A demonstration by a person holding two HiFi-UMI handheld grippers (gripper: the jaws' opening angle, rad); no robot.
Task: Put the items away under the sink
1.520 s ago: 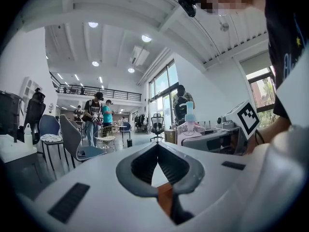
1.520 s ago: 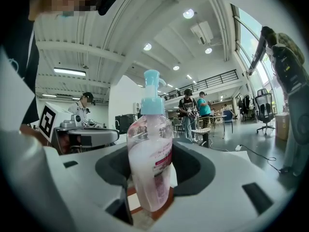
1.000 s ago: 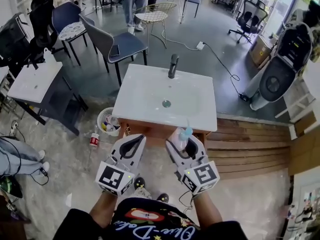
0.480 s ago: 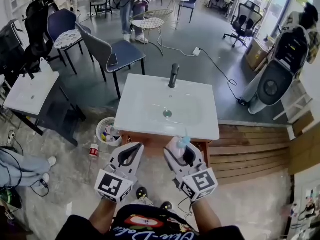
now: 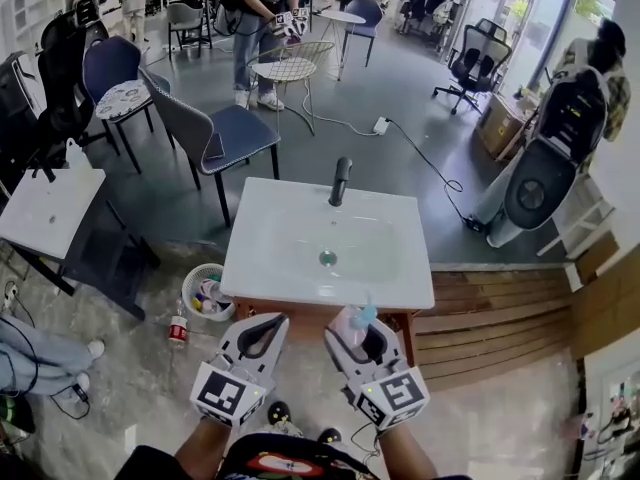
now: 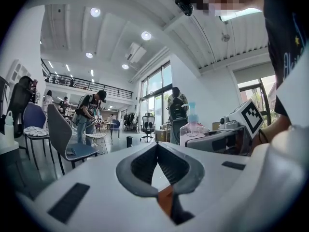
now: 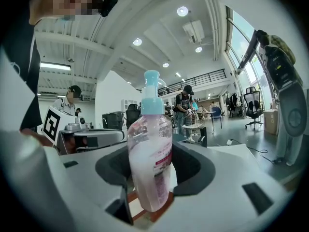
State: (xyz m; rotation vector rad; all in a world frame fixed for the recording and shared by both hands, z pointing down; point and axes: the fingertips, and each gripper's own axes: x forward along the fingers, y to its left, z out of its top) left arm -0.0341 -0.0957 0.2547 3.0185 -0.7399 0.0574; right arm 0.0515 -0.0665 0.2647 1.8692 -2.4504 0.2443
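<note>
A white sink basin (image 5: pixel 290 268) with a black faucet (image 5: pixel 341 180) tops a wooden cabinet (image 5: pixel 305 314). Both grippers hover side by side just in front of the cabinet's top edge, pointing level at it. My right gripper (image 5: pixel 356 330) is shut on a pink pump bottle (image 7: pixel 149 149) with a light blue top, held upright between the pads; the blue pump (image 5: pixel 366 314) also shows in the head view. My left gripper (image 5: pixel 264 330) is shut, tips meeting, with nothing in it (image 6: pixel 157 145). The bottle (image 6: pixel 193 125) appears to its right in the left gripper view.
A white bin (image 5: pixel 204 293) of odds and ends and a red can (image 5: pixel 178 329) sit on the floor left of the cabinet. Wooden steps (image 5: pixel 490 318) lie to the right. A blue-grey chair (image 5: pixel 215 133) and a white table (image 5: pixel 45 213) stand behind and to the left. People stand far back.
Both grippers have shifted slightly lower in the head view, still side by side in front of the cabinet. The bottle stays in the right gripper; the left jaws stay shut.
</note>
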